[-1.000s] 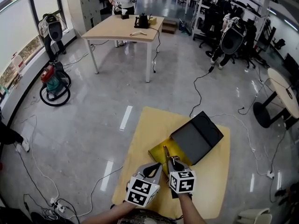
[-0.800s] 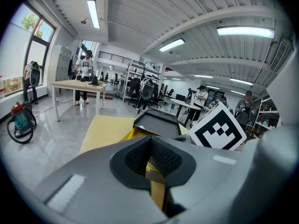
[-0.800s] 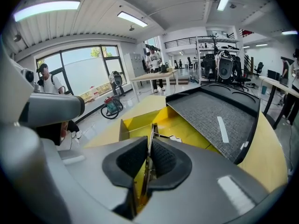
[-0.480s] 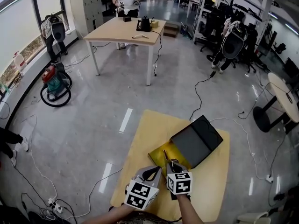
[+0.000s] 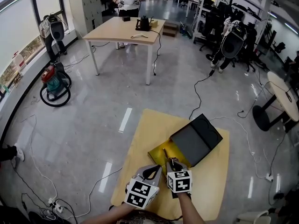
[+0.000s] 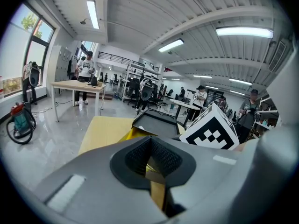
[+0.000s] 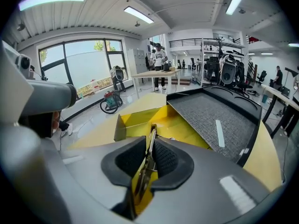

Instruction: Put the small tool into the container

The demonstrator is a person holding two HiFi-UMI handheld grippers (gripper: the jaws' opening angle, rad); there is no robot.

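Observation:
The container is a yellow box (image 5: pixel 158 152) with its dark lid (image 5: pixel 196 139) swung open, on a tan tabletop (image 5: pixel 140 134). My right gripper (image 5: pixel 172 162) is at the box's near edge with the small tool (image 5: pixel 165 154), slim metal pliers, sticking forward over the yellow inside. In the right gripper view the small tool (image 7: pixel 150 143) stands upright between the pads, which still touch it while the jaws are opening; beyond it are the yellow box (image 7: pixel 140 118) and the lid (image 7: pixel 219 120). My left gripper (image 5: pixel 150 171) is just left of it, shut and holding nothing.
A wooden table (image 5: pixel 124 29) with items stands far back, people behind it. A red vacuum (image 5: pixel 53 80) is at the left, cables trail over the glossy floor, office chairs (image 5: pixel 231 41) and a round table (image 5: pixel 285 94) are at the right.
Both grippers and the tool stay at almost the same spot over the box's near edge. The view has shifted slightly.

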